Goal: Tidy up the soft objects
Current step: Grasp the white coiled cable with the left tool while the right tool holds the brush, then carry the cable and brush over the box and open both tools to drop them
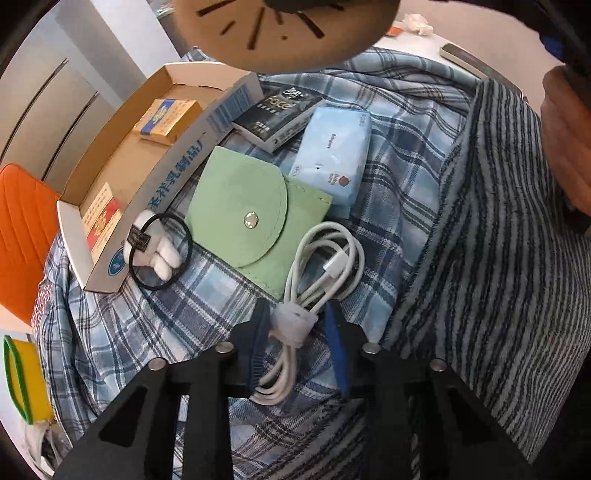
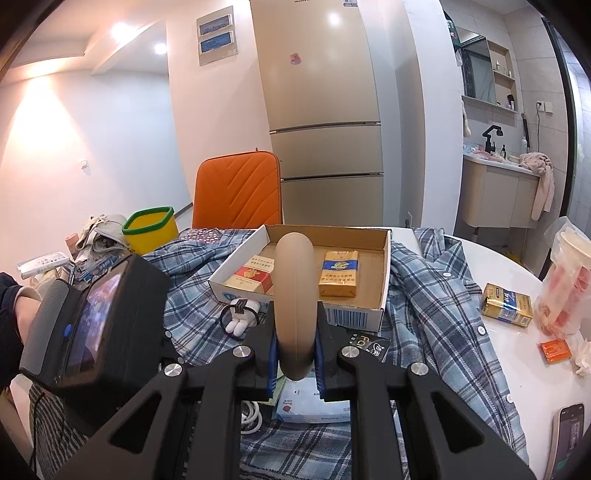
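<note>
My left gripper [image 1: 298, 314] is open, its fingers on either side of a coiled white cable [image 1: 317, 266] bound with a white strap, lying on a blue plaid shirt [image 1: 399, 162]. Beyond it lie a green snap pouch [image 1: 243, 210], a pale blue tissue pack [image 1: 332, 155], a black box [image 1: 277, 114] and a black hair tie with a white plush charm [image 1: 155, 251]. My right gripper [image 2: 295, 317] is shut on a tan round pad [image 2: 295, 295], held edge-on above the shirt in front of a cardboard tray [image 2: 384, 288]. The pad also shows at the top of the left wrist view [image 1: 284, 33].
The tray [image 1: 110, 173] holds a yellow [image 2: 339, 273] and a red cigarette pack [image 2: 253, 278]. A striped grey cloth [image 1: 498, 258] lies right of the shirt. An orange chair [image 2: 238, 192], a yellow bin [image 2: 149, 229], another yellow pack [image 2: 508, 304], a phone [image 2: 569, 435] and a fridge [image 2: 325, 110] are around.
</note>
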A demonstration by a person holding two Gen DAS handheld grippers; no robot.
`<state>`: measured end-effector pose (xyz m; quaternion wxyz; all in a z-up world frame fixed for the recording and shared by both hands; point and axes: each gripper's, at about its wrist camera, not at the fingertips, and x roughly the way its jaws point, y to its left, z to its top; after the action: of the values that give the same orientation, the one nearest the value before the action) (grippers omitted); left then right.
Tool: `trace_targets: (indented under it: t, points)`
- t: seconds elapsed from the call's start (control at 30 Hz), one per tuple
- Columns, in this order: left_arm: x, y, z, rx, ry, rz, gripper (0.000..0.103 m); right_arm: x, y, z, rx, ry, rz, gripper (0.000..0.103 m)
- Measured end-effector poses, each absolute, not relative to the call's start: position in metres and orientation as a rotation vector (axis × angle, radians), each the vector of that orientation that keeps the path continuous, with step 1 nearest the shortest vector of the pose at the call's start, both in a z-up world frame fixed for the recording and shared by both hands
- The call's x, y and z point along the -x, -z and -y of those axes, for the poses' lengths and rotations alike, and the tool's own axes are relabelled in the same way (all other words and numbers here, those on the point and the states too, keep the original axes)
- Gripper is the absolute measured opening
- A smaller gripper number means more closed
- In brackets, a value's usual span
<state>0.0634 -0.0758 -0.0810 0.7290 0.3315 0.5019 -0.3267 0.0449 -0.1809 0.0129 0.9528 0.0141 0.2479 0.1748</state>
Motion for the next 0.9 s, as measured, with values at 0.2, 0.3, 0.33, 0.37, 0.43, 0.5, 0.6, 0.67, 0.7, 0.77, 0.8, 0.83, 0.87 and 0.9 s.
trace_targets:
  t: [0.2,0.3,0.33,0.37,0.43,0.5,0.6,0.67,0.7,0.77,0.8,0.83,0.87,0.9]
  points:
    - [-0.038,0.066,0.062,-0.688,0.679,-1.003,0.023,-0.045,-0.014,0.184,-0.045,-0.342,-0.488,0.016]
    - [-0.021,0.047,0.053,-0.591,0.630,-0.897,0.023,-0.042,-0.016,0.188,-0.054,-0.317,-0.464,0.016]
    - [-0.017,0.042,0.050,-0.556,0.619,-0.872,0.023,-0.041,-0.017,0.189,-0.057,-0.310,-0.453,0.016]
    - [-0.013,0.036,0.047,-0.523,0.604,-0.837,0.023,-0.040,-0.018,0.190,-0.059,-0.307,-0.446,0.016]
    - [-0.003,0.028,0.043,-0.488,0.558,-0.755,0.023,-0.038,-0.020,0.191,-0.060,-0.294,-0.424,0.016]
    - [-0.002,0.021,0.051,-0.475,0.506,-0.662,0.023,-0.035,-0.022,0.191,-0.055,-0.283,-0.403,0.016]
    - [0.002,0.008,0.046,-0.395,0.443,-0.547,0.023,-0.031,-0.024,0.189,-0.044,-0.265,-0.379,0.016]
    - [0.003,0.003,0.042,-0.325,0.391,-0.477,0.023,-0.027,-0.026,0.187,-0.033,-0.261,-0.361,0.016]
    - [0.004,0.000,0.039,-0.287,0.364,-0.450,0.023,-0.026,-0.027,0.186,-0.027,-0.254,-0.349,0.016]
    - [0.000,-0.004,0.036,-0.217,0.318,-0.408,0.023,-0.025,-0.027,0.184,-0.013,-0.240,-0.339,0.016]
    - [-0.001,-0.006,0.035,-0.197,0.291,-0.385,0.023,-0.025,-0.026,0.183,-0.001,-0.232,-0.337,0.017]
    - [-0.003,-0.007,0.033,-0.182,0.262,-0.360,0.023,-0.025,-0.025,0.181,0.009,-0.224,-0.337,0.017]
    - [-0.001,-0.007,0.032,-0.173,0.228,-0.329,0.023,-0.026,-0.025,0.180,0.014,-0.220,-0.338,0.017]
    - [-0.001,-0.008,0.031,-0.169,0.208,-0.313,0.023,-0.026,-0.024,0.179,0.018,-0.218,-0.339,0.017]
